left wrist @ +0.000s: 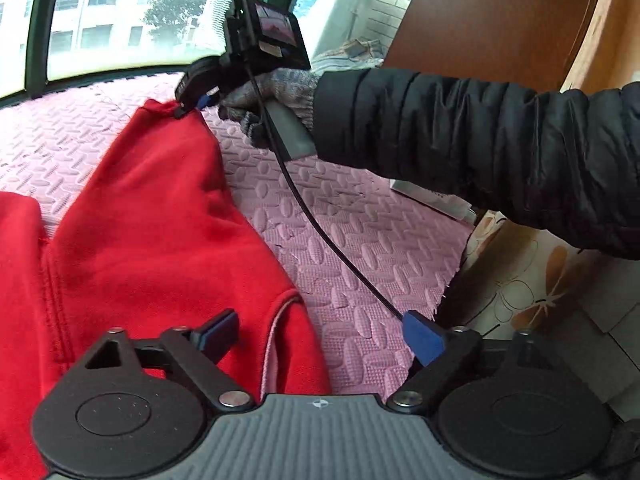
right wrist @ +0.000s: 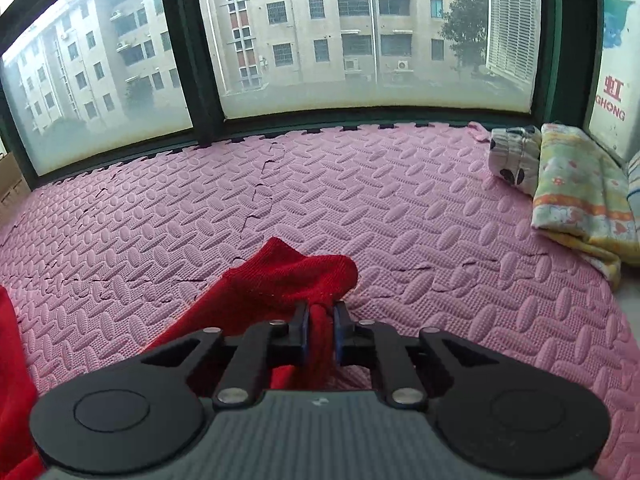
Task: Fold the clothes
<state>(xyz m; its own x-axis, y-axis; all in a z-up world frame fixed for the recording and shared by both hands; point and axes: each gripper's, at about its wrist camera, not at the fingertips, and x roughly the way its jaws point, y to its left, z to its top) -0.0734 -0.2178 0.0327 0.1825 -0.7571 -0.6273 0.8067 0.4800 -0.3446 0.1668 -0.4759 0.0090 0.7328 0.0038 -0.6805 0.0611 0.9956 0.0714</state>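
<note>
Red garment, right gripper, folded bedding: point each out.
red garment [left wrist: 160, 216], left wrist view, flat middle.
right gripper [right wrist: 320, 322], right wrist view, between fingertips.
folded bedding [right wrist: 576, 184], right wrist view, top.

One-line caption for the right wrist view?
Right tongs shut on a red garment cuff, above the pink foam mat by the window.

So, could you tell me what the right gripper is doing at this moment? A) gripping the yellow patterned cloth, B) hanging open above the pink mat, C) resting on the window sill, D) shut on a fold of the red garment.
D: in the right wrist view the right gripper has its pads closed on a bunched bit of the red garment, and the left wrist view shows it pinching that garment's far corner.
</note>
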